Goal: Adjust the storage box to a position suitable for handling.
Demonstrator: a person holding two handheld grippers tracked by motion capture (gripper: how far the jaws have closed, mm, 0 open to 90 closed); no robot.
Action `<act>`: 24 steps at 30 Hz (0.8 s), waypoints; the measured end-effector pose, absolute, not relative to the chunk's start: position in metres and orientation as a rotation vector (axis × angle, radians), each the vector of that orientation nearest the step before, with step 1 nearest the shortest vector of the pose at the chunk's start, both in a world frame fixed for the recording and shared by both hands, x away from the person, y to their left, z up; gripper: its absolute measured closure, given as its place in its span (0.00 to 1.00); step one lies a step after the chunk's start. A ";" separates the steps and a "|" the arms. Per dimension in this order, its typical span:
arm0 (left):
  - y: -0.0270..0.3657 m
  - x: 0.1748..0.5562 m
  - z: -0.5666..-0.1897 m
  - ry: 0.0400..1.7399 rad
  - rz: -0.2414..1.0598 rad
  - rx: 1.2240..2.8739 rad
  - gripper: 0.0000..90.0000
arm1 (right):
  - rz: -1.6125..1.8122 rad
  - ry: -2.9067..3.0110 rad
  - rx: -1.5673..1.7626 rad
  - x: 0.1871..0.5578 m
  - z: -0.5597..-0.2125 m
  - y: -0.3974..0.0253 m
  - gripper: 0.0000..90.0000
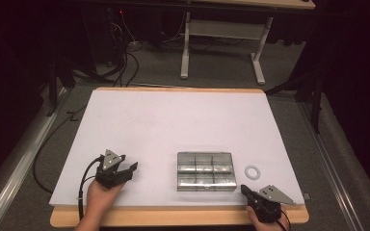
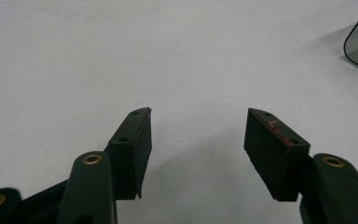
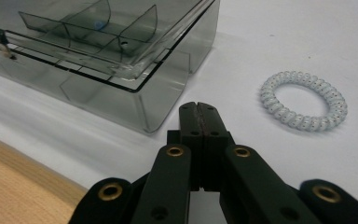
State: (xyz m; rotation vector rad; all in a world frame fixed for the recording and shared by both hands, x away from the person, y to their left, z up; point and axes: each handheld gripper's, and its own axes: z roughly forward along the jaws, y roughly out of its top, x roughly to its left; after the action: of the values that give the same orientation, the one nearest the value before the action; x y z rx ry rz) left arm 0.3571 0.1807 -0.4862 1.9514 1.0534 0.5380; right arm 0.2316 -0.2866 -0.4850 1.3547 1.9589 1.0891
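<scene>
Ring [image 3: 304,101] at 1 o'clock from right tool [image 3: 200,108], near; jaws closed, empty. Left tool [image 2: 198,133] open, far.

Your left hand [image 1: 101,196] comes in from the bottom and holds the left claw [image 1: 127,169] low near the desk's front left, its 2 jaws spread wide apart with nothing between them. Your right hand [image 1: 266,220] grips the right claw [image 1: 244,189] at the front right edge, jaws pressed together and empty, pointing up and left.
</scene>
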 end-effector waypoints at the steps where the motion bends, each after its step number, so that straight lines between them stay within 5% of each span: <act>1: 0.181 0.357 -0.486 1.054 0.537 1.952 0.47 | 1.091 1.958 1.354 0.230 -0.484 -0.286 1.00; 24: 0.181 0.358 -0.486 1.055 0.533 1.953 0.47 | 1.140 1.987 1.265 0.225 -0.475 -0.276 1.00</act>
State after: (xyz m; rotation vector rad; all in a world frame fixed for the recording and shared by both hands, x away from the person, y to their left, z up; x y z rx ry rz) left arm 0.3576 0.1805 -0.4864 1.9531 1.0550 0.5334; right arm 0.2249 -0.2763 -0.4753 1.2654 1.9872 1.1405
